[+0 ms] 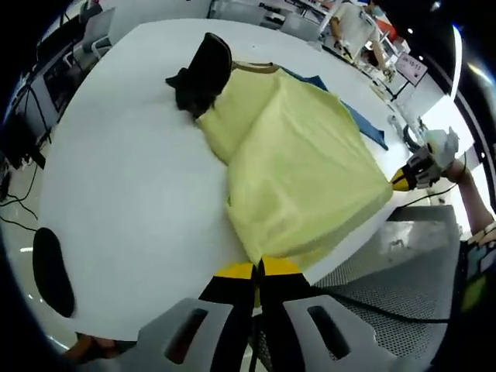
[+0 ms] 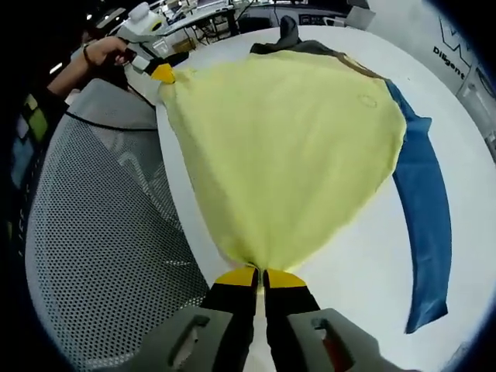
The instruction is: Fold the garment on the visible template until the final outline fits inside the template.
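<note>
A pale yellow garment (image 1: 302,170) lies spread on the white table (image 1: 132,178), covering most of a blue template (image 1: 364,124). My left gripper (image 1: 260,267) is shut on the garment's near corner at the table edge. My right gripper (image 1: 403,180) pinches another corner to the right. In the right gripper view the yellow garment (image 2: 287,147) fans out from my right gripper (image 2: 261,273), which is shut on its hem. The blue template (image 2: 425,201) shows along its right side. The left gripper (image 2: 163,74), held by a hand, grips the far left corner.
A black bundle of cloth (image 1: 201,70) lies at the garment's far end, also the dark cloth (image 2: 287,35). A grey mesh chair (image 2: 101,232) stands against the table edge, the same chair (image 1: 403,271). A black oval pad (image 1: 53,271) lies left. Desks and clutter stand beyond.
</note>
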